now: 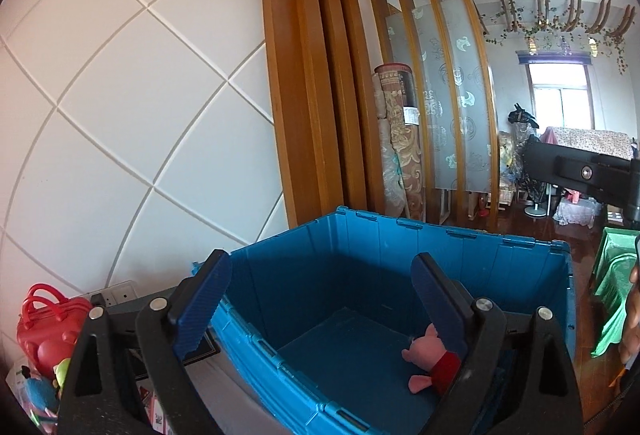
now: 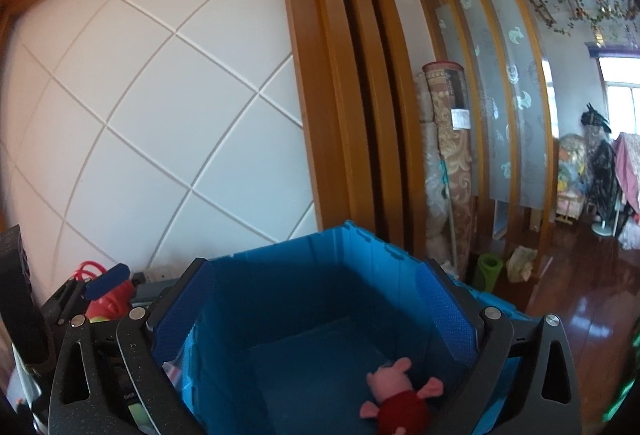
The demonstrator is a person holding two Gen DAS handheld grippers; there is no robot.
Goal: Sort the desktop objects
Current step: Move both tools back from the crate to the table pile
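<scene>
One pink plush pig (image 2: pixel 394 395) is already laid in the blue crate (image 1: pixel 400 235), below and ahead of both claws. The left claw (image 1: pixel 320 299) and right claw (image 2: pixel 316 307) are spread, empty. A red bag (image 1: pixel 48 319) and small toys (image 1: pixel 44 391) left of the left claw are judged unsorted.

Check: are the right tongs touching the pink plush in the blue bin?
Apart. The right wrist view shows the right tongs wide open and empty above the blue bin, while the pink plush lies on the bin floor, clear of both fingers.
</scene>
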